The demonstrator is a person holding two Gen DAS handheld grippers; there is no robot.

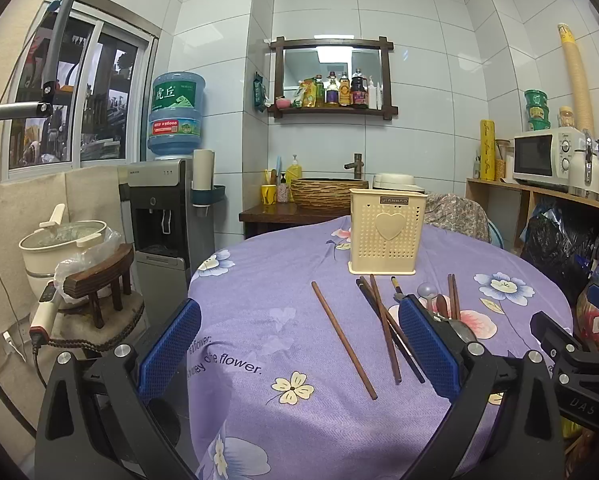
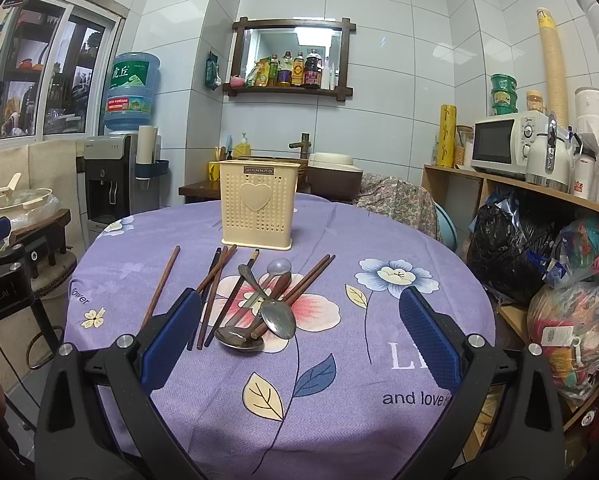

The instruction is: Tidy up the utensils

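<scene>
Left wrist view: left gripper (image 1: 299, 344) jaws spread wide, nothing between them, above the purple flowered tablecloth (image 1: 259, 280). Single brown chopstick (image 1: 344, 340) lies apart from the crossed chopsticks (image 1: 387, 328). Cream perforated utensil holder (image 1: 386, 236) stands upright behind them.

Right wrist view: right gripper (image 2: 299, 340) jaws wide apart, empty. Heap of chopsticks and spoons lies just before the holder (image 2: 256, 204); two metal spoons (image 2: 277, 320) nearest, a pale spoon (image 2: 279, 266) behind
</scene>
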